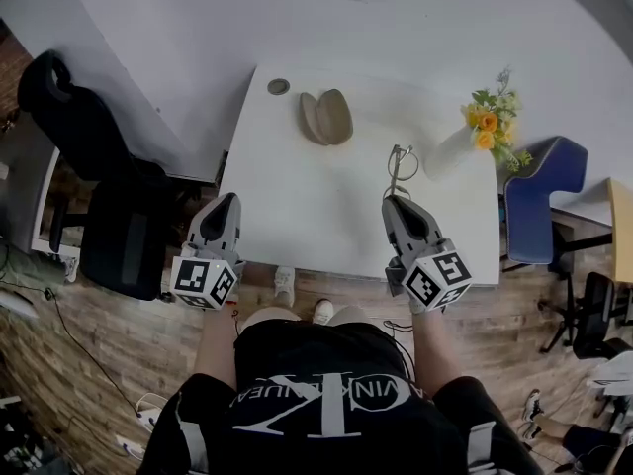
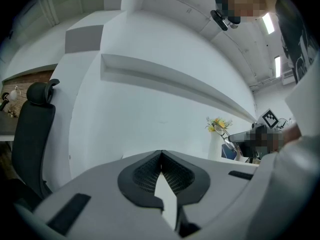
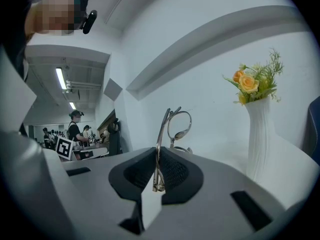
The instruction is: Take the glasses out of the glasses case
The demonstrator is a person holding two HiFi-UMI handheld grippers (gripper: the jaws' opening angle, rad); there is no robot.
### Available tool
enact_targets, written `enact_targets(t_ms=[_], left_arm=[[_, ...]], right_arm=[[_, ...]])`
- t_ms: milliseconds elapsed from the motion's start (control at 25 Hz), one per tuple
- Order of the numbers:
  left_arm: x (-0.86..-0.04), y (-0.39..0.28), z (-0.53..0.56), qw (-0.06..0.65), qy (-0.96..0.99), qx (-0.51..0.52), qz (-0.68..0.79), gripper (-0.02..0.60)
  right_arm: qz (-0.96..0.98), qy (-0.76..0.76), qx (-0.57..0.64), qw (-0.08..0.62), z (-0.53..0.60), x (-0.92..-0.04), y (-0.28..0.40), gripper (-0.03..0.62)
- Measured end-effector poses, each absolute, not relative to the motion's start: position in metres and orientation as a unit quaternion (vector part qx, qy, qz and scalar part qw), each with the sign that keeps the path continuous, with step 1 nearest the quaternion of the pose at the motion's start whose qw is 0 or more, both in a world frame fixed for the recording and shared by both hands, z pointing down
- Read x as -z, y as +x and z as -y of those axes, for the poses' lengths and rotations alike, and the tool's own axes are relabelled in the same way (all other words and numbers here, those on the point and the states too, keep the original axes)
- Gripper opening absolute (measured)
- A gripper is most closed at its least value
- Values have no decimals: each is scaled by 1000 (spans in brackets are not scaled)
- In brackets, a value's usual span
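A tan glasses case [image 1: 326, 117] lies open at the far middle of the white table [image 1: 297, 206], nothing showing inside it. Thin metal-framed glasses [image 1: 400, 162] hang above the table's right part, pinched by a temple arm in my right gripper [image 1: 395, 198], which is shut on them. In the right gripper view the glasses [image 3: 172, 125] stick up out of the closed pads [image 3: 170, 171]. My left gripper [image 1: 229, 202] hovers at the table's near left edge, shut and holding nothing; the left gripper view shows its jaws [image 2: 161, 156] pressed together before a white wall.
A white vase with yellow flowers [image 1: 475, 137] stands at the table's right end, close to the glasses. A small round grey cap [image 1: 278, 86] lies at the far edge. A black office chair [image 1: 94, 186] is left of the table, a blue chair [image 1: 544, 191] right.
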State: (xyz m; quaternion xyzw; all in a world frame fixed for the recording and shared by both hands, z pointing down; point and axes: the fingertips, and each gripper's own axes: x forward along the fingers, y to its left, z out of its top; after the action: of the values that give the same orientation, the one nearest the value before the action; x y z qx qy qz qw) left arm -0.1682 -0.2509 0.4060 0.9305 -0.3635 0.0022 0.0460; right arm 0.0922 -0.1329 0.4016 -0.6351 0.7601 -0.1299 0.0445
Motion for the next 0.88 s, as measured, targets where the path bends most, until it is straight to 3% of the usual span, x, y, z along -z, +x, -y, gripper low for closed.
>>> enact_targets(t_ms=[880], left_arm=[[-396,-182,221,33,926,8,376,15]], right_arm=[[-753,-644,117,65,107,-391,99,38]])
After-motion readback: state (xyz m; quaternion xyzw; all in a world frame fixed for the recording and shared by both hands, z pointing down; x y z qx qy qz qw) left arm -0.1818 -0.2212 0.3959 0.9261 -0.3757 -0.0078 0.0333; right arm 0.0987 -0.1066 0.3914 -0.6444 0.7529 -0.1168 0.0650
